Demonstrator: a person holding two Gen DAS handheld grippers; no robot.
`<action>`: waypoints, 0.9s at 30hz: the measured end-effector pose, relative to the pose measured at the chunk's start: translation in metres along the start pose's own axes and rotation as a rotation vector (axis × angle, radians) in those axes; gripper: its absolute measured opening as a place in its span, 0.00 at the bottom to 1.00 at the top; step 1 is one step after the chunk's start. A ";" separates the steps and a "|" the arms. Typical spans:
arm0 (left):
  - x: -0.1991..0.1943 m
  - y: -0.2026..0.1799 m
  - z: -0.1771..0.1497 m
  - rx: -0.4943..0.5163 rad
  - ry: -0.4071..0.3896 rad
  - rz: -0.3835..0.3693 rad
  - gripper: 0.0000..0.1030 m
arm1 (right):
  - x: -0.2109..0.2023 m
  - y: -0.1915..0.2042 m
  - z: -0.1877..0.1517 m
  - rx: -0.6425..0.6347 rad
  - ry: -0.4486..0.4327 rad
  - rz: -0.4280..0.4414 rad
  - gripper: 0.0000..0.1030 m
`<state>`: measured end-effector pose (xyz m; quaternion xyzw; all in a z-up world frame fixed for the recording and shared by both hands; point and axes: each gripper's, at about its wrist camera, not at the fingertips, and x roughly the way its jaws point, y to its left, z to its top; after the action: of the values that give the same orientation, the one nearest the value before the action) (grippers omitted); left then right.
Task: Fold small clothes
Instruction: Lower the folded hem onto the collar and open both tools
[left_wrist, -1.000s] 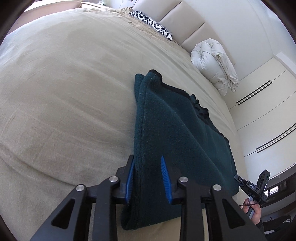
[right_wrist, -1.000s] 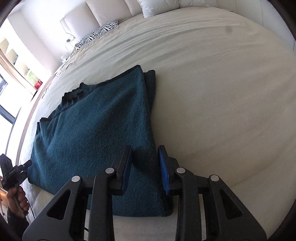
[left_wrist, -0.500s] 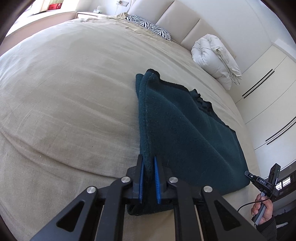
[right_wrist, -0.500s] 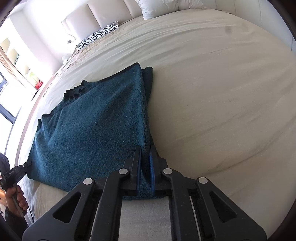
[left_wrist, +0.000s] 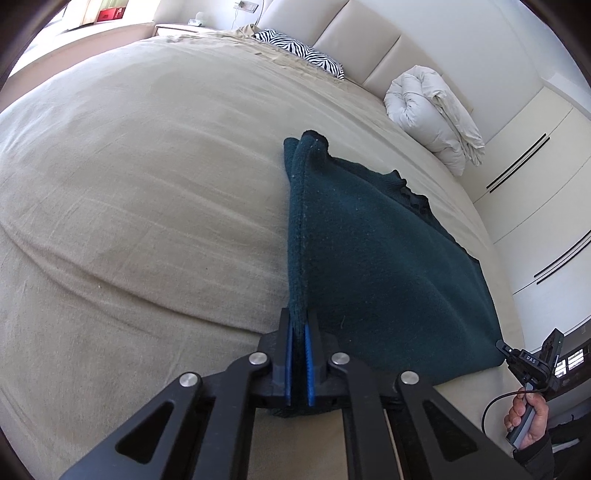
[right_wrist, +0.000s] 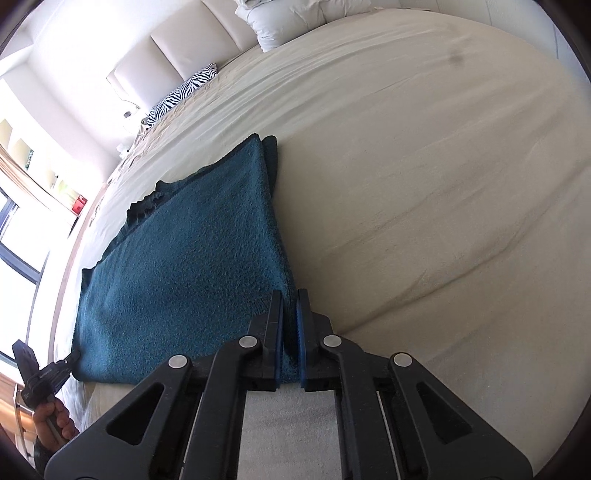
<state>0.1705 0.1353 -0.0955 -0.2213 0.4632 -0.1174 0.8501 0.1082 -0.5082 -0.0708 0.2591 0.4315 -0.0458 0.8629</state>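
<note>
Grip comes first: my left gripper has its blue pads pressed together on the near left corner of the dark teal garment, and my right gripper is clamped the same way on the near right corner, cloth filling the narrow slot between its pads. The garment lies on the beige bed near its foot edge, already doubled into a rough rectangle, with two layers showing at the far left corner and a ribbed bit of collar or cuff peeking out along the far edge. From each wrist view I can see the other gripper at the opposite near corner. I judge the step in hand to be the start of the next fold, with both near corners pinched and the cloth just beginning to tent upward at the pinch points. The next move, as I read it, calls for raising both corners evenly, carrying them over toward the far edge, and laying them down square before letting go. Uneven lift would skew the stack, and this thick fleecy fabric could slip out if I pull too fast. A zebra-print pillow and a rolled white duvet sit by the headboard, well apart from the work.
</note>
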 end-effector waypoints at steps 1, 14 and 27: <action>0.001 0.001 -0.001 0.000 0.003 -0.002 0.07 | 0.001 -0.002 -0.001 0.005 0.002 0.001 0.05; 0.002 0.014 -0.008 -0.038 0.008 -0.040 0.07 | 0.009 -0.010 -0.007 0.029 -0.008 0.010 0.05; -0.005 0.022 0.000 -0.092 -0.002 -0.036 0.34 | 0.004 -0.029 -0.011 0.138 0.008 0.107 0.15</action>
<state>0.1677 0.1567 -0.1020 -0.2686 0.4630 -0.1112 0.8373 0.0941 -0.5267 -0.0912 0.3408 0.4161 -0.0283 0.8426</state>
